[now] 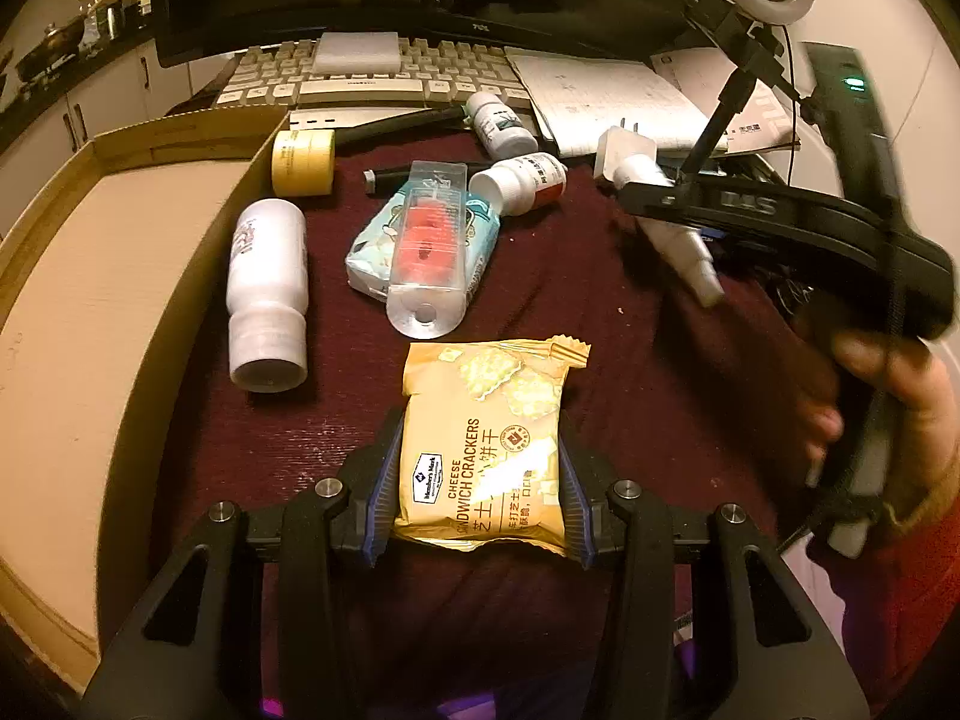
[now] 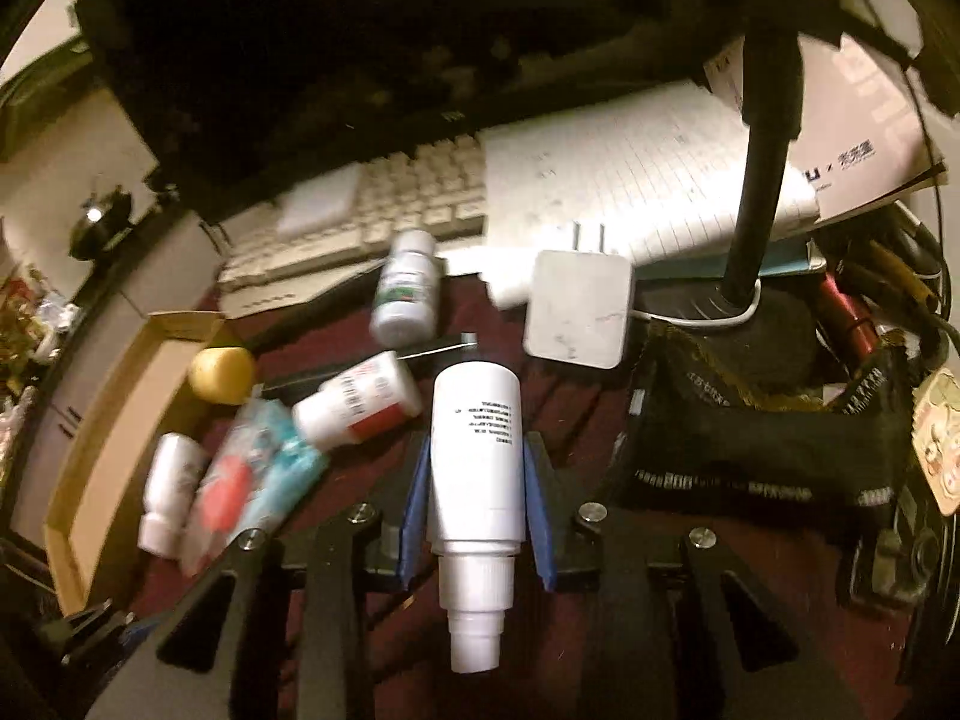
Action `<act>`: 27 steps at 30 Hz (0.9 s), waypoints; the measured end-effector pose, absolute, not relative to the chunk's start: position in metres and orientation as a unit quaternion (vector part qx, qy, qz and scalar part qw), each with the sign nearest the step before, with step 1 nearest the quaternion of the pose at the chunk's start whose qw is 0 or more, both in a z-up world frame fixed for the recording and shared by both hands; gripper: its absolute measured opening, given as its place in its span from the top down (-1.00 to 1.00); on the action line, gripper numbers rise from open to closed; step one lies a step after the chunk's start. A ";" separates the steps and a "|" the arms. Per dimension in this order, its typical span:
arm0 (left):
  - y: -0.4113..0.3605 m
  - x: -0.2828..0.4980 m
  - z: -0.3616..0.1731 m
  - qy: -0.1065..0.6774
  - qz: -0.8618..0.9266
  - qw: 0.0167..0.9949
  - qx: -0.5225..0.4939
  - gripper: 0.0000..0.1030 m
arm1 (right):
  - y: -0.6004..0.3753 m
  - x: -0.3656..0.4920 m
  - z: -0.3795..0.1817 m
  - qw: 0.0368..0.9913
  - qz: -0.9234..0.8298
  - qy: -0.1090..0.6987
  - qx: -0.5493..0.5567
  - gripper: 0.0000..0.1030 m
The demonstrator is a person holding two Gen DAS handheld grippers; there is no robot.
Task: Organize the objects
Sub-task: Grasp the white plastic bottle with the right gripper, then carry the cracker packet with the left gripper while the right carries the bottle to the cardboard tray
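Observation:
My left gripper (image 1: 480, 474) is shut on a yellow cheese sandwich cracker packet (image 1: 486, 444), held just above the dark red cloth. My right gripper (image 2: 477, 504) is shut on a white spray bottle (image 2: 477, 480), nozzle toward the camera; it shows in the left wrist view (image 1: 678, 234) raised at the right. On the cloth lie a large white bottle (image 1: 267, 294), a teal tissue pack (image 1: 420, 240) with a clear case of red pieces (image 1: 429, 246) on it, a red-labelled pill bottle (image 1: 522, 183), a green-labelled pill bottle (image 1: 498, 123) and a yellow tape roll (image 1: 303, 162).
An open cardboard box (image 1: 108, 276) lies at the left. A keyboard (image 1: 372, 75), monitor, notepad (image 1: 600, 99) and white charger (image 2: 579, 309) are at the back. A black pouch (image 2: 762, 450) and ring-light stand (image 2: 759, 180) sit at the right.

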State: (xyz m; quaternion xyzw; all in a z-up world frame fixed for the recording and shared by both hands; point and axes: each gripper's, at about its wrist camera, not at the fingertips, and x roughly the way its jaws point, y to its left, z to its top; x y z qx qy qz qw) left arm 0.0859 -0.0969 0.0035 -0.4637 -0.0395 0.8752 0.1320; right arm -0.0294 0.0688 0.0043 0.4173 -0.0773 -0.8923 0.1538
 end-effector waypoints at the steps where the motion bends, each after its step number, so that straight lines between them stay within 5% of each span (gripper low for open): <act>1: -0.097 0.086 0.004 -0.040 0.876 0.131 -0.463 0.12 | 0.068 -0.026 0.007 0.159 -0.893 -0.078 0.413 0.44; 27: -0.130 0.106 0.056 -0.068 0.903 0.117 -0.409 0.12 | 0.037 0.016 0.045 0.238 -0.892 -0.074 0.376 0.44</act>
